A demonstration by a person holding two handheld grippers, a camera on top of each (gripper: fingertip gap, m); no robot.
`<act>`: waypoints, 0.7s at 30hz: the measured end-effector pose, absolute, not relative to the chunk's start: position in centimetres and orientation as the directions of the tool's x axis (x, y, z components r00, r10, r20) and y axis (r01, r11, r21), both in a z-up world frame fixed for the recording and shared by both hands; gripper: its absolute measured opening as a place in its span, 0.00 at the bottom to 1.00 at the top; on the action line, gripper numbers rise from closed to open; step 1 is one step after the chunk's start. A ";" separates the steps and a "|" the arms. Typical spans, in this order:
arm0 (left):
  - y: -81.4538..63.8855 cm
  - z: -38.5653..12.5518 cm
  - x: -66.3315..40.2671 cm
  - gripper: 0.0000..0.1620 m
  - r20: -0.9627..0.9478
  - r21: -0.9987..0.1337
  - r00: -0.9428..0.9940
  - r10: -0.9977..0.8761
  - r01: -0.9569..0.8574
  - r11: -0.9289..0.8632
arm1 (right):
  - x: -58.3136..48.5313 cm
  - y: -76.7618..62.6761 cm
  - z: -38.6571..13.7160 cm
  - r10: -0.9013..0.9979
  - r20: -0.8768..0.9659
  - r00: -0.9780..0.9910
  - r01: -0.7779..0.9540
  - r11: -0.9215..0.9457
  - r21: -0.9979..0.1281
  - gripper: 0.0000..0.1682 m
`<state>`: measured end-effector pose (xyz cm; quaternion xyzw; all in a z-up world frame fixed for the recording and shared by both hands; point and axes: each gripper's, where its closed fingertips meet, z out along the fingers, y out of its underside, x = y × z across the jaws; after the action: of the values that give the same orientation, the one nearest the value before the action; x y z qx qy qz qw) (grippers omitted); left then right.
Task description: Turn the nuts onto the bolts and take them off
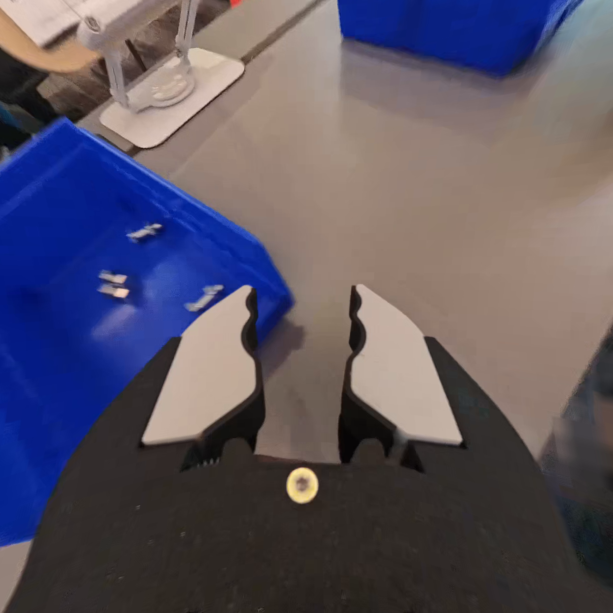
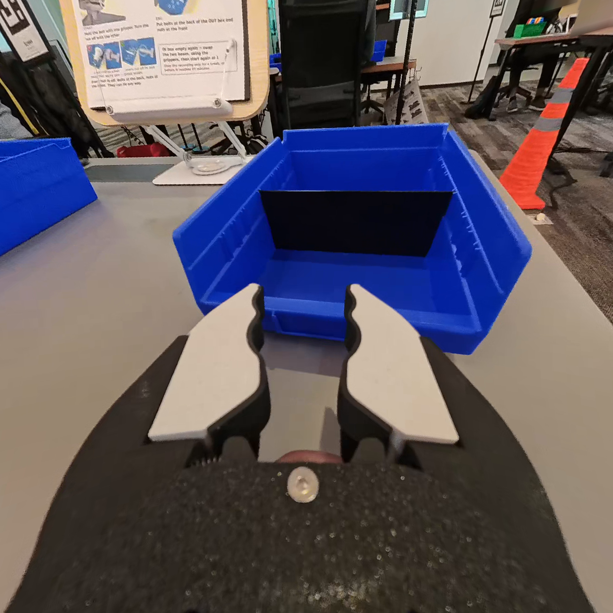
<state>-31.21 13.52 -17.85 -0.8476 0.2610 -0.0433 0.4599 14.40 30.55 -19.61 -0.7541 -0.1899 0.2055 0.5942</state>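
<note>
In the left wrist view, a blue bin (image 1: 49,381) sits at the left with several small metal bolts and nuts on its floor, among them a bolt (image 1: 203,297) near my fingertip and another (image 1: 145,232) farther back. The view is blurred. My left gripper (image 1: 302,292) is open and empty, over the grey table just right of that bin's corner. In the right wrist view, a second blue bin (image 2: 491,252) with a black divider (image 2: 355,222) stands ahead, nothing visible inside. My right gripper (image 2: 302,290) is open and empty at its low front lip.
A white stand base (image 1: 172,99) holds an instruction board (image 2: 166,56) at the table's back. The other blue bin shows at the top right of the left wrist view (image 1: 447,30) and at the left of the right wrist view (image 2: 36,189). An orange cone (image 2: 544,132) stands on the floor beyond the table's right edge. The gap from one gripper's tips to the other's is roughly 50 cm.
</note>
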 end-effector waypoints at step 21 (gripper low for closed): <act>22.4 -27.9 -41.0 0.29 -0.116 -0.192 0.382 -0.917 -0.914 -0.357 | 14.4 30.7 -20.0 0.523 -0.107 0.846 0.028 -0.243 -0.970 0.26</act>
<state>-40.99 22.41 -27.94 -0.8237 0.5557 -0.0057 0.1128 14.41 30.70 -20.01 -0.7599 -0.1812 0.2103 0.5878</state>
